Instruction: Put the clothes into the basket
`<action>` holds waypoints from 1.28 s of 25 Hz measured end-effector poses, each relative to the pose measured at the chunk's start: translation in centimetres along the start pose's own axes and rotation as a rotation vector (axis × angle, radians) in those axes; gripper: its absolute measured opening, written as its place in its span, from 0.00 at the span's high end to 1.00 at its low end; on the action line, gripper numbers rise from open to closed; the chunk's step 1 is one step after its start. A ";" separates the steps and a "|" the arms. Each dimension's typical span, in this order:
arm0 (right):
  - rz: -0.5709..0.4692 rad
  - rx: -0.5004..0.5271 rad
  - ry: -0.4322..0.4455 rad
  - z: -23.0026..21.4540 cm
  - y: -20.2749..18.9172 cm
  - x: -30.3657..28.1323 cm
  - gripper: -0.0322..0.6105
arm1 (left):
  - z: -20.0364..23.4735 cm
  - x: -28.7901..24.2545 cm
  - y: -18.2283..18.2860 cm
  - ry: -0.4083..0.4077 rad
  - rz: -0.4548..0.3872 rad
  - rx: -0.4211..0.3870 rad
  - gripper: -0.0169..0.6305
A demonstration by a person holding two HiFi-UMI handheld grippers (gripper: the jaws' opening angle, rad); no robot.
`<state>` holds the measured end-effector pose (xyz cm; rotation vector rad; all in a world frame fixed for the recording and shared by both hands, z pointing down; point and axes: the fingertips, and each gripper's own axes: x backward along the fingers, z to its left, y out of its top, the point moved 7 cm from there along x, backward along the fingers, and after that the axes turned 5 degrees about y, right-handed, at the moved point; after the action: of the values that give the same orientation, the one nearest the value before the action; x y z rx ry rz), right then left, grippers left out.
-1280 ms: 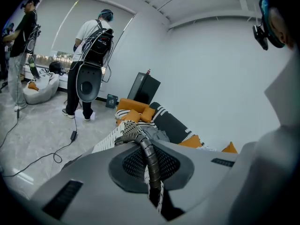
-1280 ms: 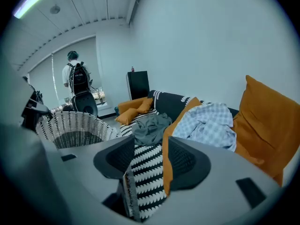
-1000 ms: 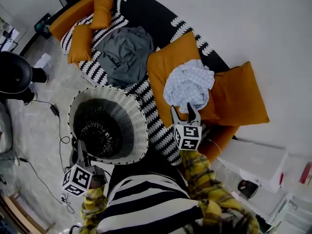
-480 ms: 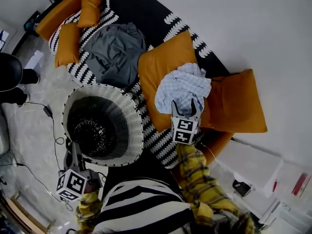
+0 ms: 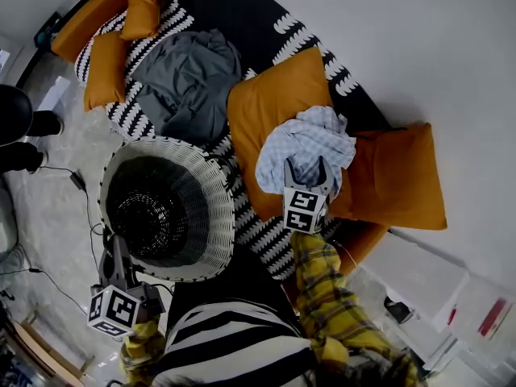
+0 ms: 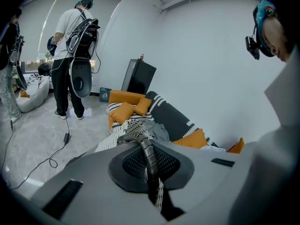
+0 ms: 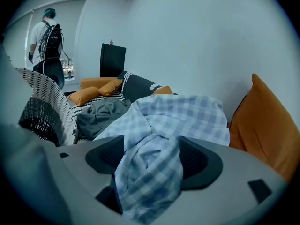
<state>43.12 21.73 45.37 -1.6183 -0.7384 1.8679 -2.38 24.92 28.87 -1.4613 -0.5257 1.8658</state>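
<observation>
A blue checked shirt (image 5: 310, 139) (image 7: 178, 116) lies crumpled on an orange cushion (image 5: 274, 107) of the sofa. My right gripper (image 5: 305, 168) (image 7: 152, 158) has just been opening its jaws. They now stand wide on either side of a fold of the shirt without pressing on it. A grey garment (image 5: 185, 79) (image 7: 101, 114) lies further left on the sofa. The white wicker basket (image 5: 218, 216) (image 7: 44, 107) stands on the floor before the sofa. My left gripper (image 5: 119, 247) (image 6: 149, 165) is at its near rim, shut on the basket's rim.
More orange cushions (image 5: 403, 180) (image 5: 109, 63) lie along the black-and-white sofa. Cables (image 5: 85, 188) trail over the floor left of the basket. A person with a backpack (image 6: 75, 55) stands further off. White furniture (image 5: 419, 268) stands at the lower right.
My right gripper has moved forward and down from the shirt's near edge until its jaws straddle a fold, and they have spread wider. The left gripper stays at the basket's rim.
</observation>
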 end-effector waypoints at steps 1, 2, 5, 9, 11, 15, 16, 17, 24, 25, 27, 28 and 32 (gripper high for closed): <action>0.001 -0.004 -0.001 0.0 -0.1 -0.4 0.40 | -0.1 -0.1 0.1 0.003 0.002 -0.002 0.95; 0.003 -0.008 -0.004 0.1 -0.2 -0.8 0.40 | -0.1 -0.2 0.2 0.007 0.004 -0.004 0.95; 0.026 -0.014 -0.021 0.2 -0.7 -1.9 0.40 | -0.3 -0.5 0.4 0.019 0.008 -0.006 0.95; 0.064 -0.029 -0.073 0.0 -0.9 -3.4 0.40 | -0.5 -0.9 0.7 0.028 0.006 -0.008 0.95; 0.095 -0.015 -0.108 -0.3 -1.3 -4.1 0.40 | -0.6 -0.9 0.7 0.033 0.006 -0.007 0.95; 0.132 0.027 -0.143 -1.0 -1.8 -4.6 0.46 | -0.6 -0.8 0.6 0.043 0.005 -0.007 0.95; 0.131 0.038 -0.147 -1.0 -1.9 -4.5 0.50 | -0.5 -0.8 0.6 0.046 0.005 -0.007 0.95; 0.130 0.050 -0.150 -1.1 -2.0 -4.4 0.54 | -0.4 -0.8 0.6 0.048 0.005 -0.007 0.95; 0.091 0.089 -0.123 -1.0 -1.8 -3.1 0.81 | 0.1 -0.7 0.4 0.044 0.001 0.007 0.95; 0.077 0.081 -0.118 -1.1 -1.6 -2.8 0.82 | 0.2 -0.7 0.4 0.042 -0.001 0.012 0.95; 0.048 0.068 -0.110 -1.1 -0.9 -2.0 0.83 | 0.3 -0.6 0.4 0.038 -0.005 0.022 0.95; 0.033 0.067 -0.107 -1.0 -0.5 -1.6 0.83 | 0.5 -0.5 0.4 0.036 -0.007 0.027 0.95; -0.035 0.092 -0.088 -0.3 1.2 0.5 0.83 | 1.1 0.2 0.1 0.022 -0.022 0.050 0.95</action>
<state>43.26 21.26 44.10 -1.4660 -0.7021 1.9293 -3.52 25.09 28.97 -1.4358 -0.4788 1.8315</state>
